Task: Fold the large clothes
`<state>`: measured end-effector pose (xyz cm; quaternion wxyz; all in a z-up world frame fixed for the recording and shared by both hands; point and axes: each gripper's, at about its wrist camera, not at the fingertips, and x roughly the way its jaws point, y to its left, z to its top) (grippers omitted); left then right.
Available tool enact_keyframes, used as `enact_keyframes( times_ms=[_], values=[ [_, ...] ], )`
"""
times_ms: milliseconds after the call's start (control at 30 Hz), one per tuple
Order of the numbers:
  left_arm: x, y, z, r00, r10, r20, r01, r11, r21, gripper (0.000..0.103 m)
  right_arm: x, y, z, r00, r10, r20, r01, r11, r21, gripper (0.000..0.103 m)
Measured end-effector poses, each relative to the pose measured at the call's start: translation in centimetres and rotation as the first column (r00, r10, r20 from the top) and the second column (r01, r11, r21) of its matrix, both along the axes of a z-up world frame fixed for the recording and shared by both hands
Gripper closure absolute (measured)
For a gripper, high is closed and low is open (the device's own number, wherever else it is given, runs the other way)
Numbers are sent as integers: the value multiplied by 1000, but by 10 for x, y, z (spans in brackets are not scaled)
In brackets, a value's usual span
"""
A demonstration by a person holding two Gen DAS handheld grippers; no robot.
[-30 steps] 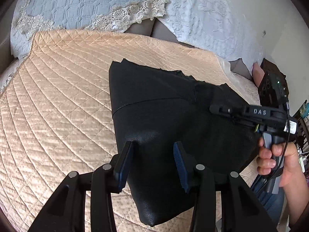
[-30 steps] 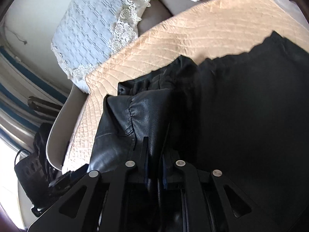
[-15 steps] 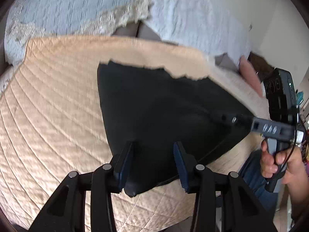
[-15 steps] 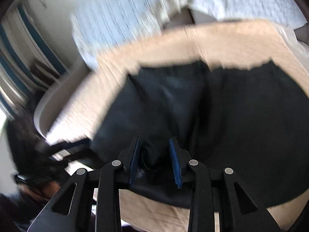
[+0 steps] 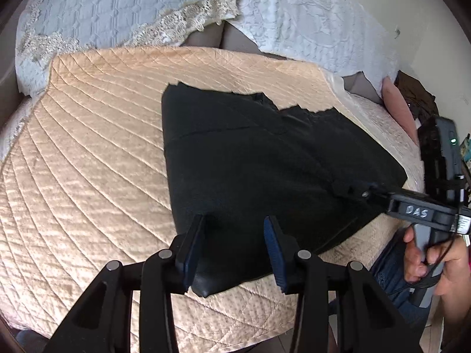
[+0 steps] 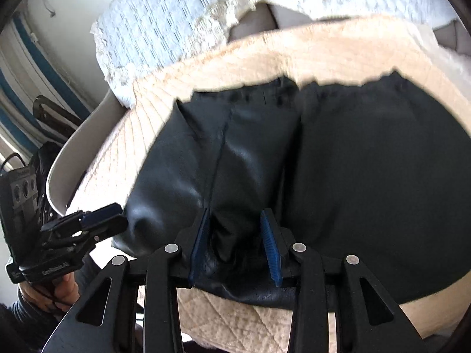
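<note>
A black leather-like garment (image 5: 250,158) lies spread and folded on the peach quilted bedspread (image 5: 88,161). It also fills the right wrist view (image 6: 353,176). My left gripper (image 5: 232,247) is open, its jaws apart just above the garment's near corner. My right gripper (image 6: 235,244) is open, its jaws apart over the garment's near edge, holding nothing. The right gripper also shows in the left wrist view (image 5: 350,191), hovering over the garment's right side. The left gripper appears in the right wrist view (image 6: 88,220) at the far left.
White lace-edged pillows (image 5: 132,8) lie at the head of the bed. A pink cushion (image 5: 397,106) and dark clutter sit at the right edge. The bed's front edge (image 5: 235,332) runs close below my left gripper. A white chair back (image 6: 76,153) stands beside the bed.
My right gripper was shut on a bunched part of the garment; it has opened and let go. The garment now lies flatter. Both grippers pulled back slightly toward the bed's near edge.
</note>
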<state>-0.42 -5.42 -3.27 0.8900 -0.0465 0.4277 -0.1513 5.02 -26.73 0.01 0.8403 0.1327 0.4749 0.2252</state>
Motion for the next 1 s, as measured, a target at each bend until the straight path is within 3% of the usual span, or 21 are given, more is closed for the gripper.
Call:
enact_keyframes(
  times_ms=[267,367,433,500,533,700,867,933,1000],
  values=[
    [28,8,9,998,42,46,-44,998,36,59,33,13,17,996,10,85,-11,1000,13,67],
    [46,10,1,997,64,45,-65,998,23,59,53,20,6,998,-3,67,1,999,36,67],
    [55,11,-12,998,65,9,-65,998,-5,59,67,21,-16,999,-30,22,30,999,-22,68],
    [57,14,-22,998,62,1,-62,998,-33,58,73,14,-42,998,-50,-32,48,997,-56,74],
    [55,14,-23,999,53,10,-53,998,-34,58,71,7,-46,997,-67,-31,66,998,-24,77],
    [57,20,-10,999,42,-6,-42,998,-36,59,68,0,-33,995,-98,-34,96,993,-67,80],
    [91,14,13,997,56,58,-54,998,-27,59,83,4,-8,994,-105,11,105,994,6,79],
    [112,11,6,997,68,23,-67,997,-37,59,96,18,-16,997,-73,2,73,997,-11,79],
    [128,4,-8,998,59,-1,-59,998,-21,59,107,24,-39,997,-65,-48,61,994,-96,79]
  ],
)
